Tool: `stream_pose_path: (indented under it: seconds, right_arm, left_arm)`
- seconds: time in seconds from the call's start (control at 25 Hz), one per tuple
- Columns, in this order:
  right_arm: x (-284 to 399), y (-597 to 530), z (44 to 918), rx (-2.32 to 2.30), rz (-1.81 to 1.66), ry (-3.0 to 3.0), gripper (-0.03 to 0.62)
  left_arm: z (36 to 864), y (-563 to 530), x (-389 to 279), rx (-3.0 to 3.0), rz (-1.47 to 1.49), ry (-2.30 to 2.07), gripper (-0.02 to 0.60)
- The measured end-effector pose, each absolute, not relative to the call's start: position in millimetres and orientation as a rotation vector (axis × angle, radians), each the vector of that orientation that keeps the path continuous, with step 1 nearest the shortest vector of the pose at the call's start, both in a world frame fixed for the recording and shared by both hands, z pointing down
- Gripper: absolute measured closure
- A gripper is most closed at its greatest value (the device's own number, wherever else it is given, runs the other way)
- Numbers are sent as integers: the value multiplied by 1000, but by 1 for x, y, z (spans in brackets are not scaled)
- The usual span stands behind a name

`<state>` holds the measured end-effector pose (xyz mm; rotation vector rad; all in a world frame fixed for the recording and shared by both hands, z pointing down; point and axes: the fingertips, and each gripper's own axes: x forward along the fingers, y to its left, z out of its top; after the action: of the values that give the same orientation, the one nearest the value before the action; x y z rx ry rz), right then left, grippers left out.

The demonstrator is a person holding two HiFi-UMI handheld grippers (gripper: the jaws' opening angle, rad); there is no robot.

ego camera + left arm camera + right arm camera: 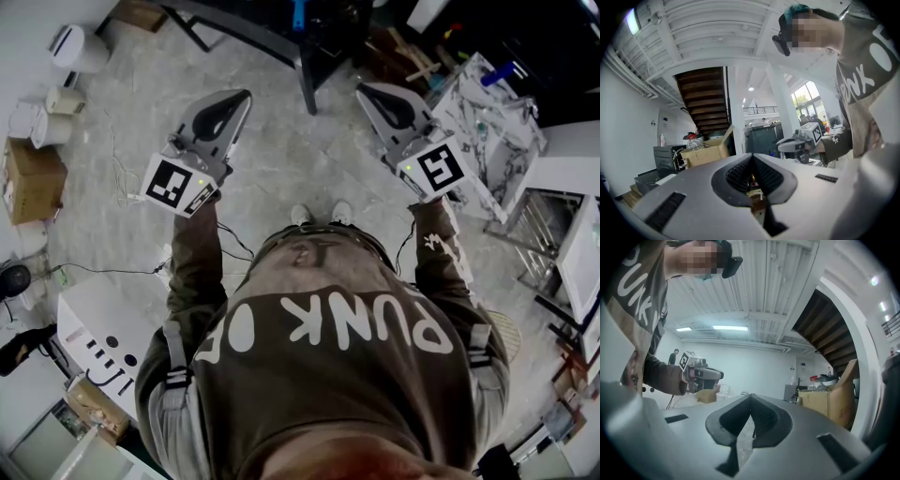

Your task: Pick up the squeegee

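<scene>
Above the grey floor (281, 159), left tool (242, 97) and right tool (366, 90) point forward, both clenched shut with nothing between the jaws. Marble-top table (487, 122) stands just right of the right tool. Squeegee: can't pick it out in any view.

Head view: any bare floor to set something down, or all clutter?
Bare floor between left gripper and right gripper, from the shoes up to the table leg. Another patch left of the left gripper, short of the cardboard box and white tubs. Crowded: right side round the marbled table, and behind the table leg.
</scene>
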<state>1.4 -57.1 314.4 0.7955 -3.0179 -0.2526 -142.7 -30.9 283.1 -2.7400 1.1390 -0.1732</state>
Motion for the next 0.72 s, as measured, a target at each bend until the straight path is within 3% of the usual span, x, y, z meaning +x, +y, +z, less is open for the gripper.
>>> stream_pose_path:
  seconds: [0.72]
  right_arm:
    - [-3,-58,315,747,-232,-3032,424]
  left_arm:
    - [283,-35,-143,-2743,-176,1141,578]
